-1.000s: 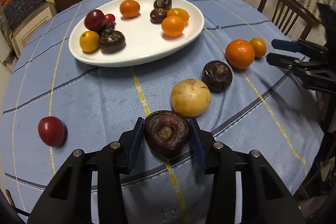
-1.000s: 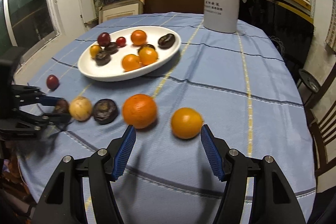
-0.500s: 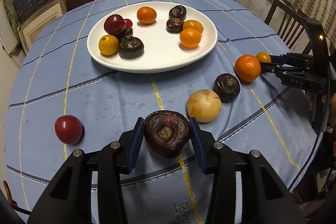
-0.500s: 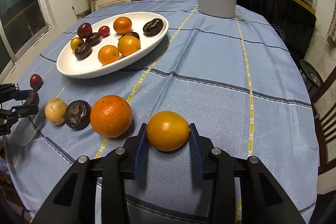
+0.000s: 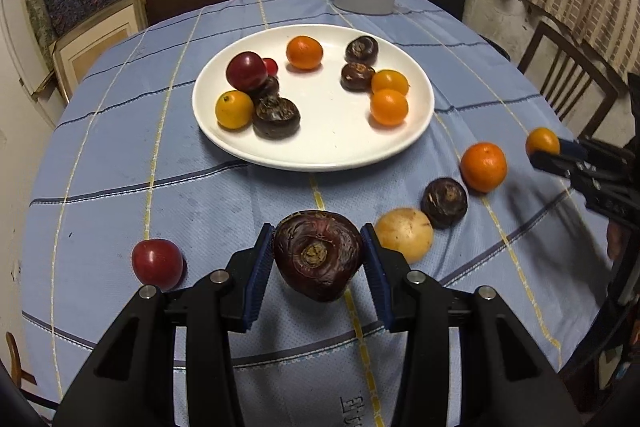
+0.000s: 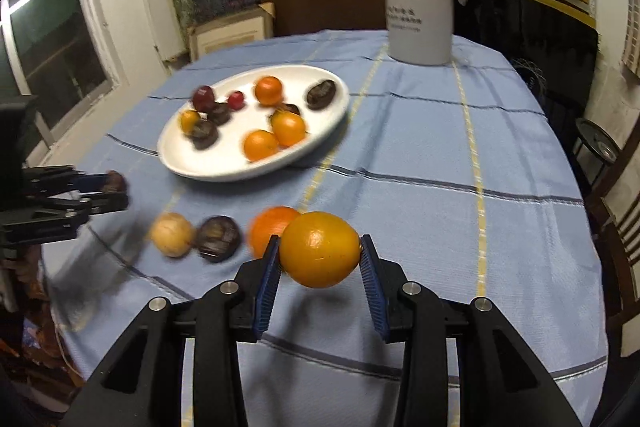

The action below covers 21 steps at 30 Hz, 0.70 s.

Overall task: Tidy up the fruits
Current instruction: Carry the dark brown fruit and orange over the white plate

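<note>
Change: we have both pieces raised off worktop, moving toward plate point(image 5: 420, 131).
Left gripper point(image 5: 318, 259): jaws clamped on dark fruit point(image 5: 318, 253), near side of plate.
Right gripper point(image 6: 319, 257): jaws clamped on orange point(image 6: 319, 249), right of plate.
Four pieces remain off plate; we judge delivery next.

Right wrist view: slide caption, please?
Right claw shut on a small orange, lifted off the blue tablecloth.

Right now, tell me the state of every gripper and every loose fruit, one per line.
left gripper: jaws shut on dark water chestnut
right gripper: jaws shut on yellow-orange citrus, lifted
white plate: holding fruit
red fruit: loose on tablecloth
pale round fruit: loose on tablecloth
orange: loose on tablecloth
</note>
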Tool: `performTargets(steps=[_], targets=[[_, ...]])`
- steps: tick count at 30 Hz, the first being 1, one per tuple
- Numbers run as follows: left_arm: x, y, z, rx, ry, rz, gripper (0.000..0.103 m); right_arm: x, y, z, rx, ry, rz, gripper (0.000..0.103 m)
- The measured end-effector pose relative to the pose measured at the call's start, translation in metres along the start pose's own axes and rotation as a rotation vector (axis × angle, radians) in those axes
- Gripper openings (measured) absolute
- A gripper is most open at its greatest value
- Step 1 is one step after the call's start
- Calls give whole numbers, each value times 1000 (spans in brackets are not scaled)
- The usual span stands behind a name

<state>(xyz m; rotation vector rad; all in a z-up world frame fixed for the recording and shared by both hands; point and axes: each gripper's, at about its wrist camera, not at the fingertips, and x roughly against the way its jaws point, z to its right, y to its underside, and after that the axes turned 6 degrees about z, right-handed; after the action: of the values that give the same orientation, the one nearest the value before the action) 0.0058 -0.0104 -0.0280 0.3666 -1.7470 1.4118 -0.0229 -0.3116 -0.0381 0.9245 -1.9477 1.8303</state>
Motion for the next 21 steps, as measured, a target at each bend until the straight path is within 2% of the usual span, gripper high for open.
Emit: performTargets(steps=[12, 21], targets=[[-3, -10, 2, 4, -29, 14, 43, 3, -19, -41, 44, -103, 47, 39], [-7, -41, 4, -22, -86, 67, 43, -9, -43, -53, 52, -134, 79, 39]])
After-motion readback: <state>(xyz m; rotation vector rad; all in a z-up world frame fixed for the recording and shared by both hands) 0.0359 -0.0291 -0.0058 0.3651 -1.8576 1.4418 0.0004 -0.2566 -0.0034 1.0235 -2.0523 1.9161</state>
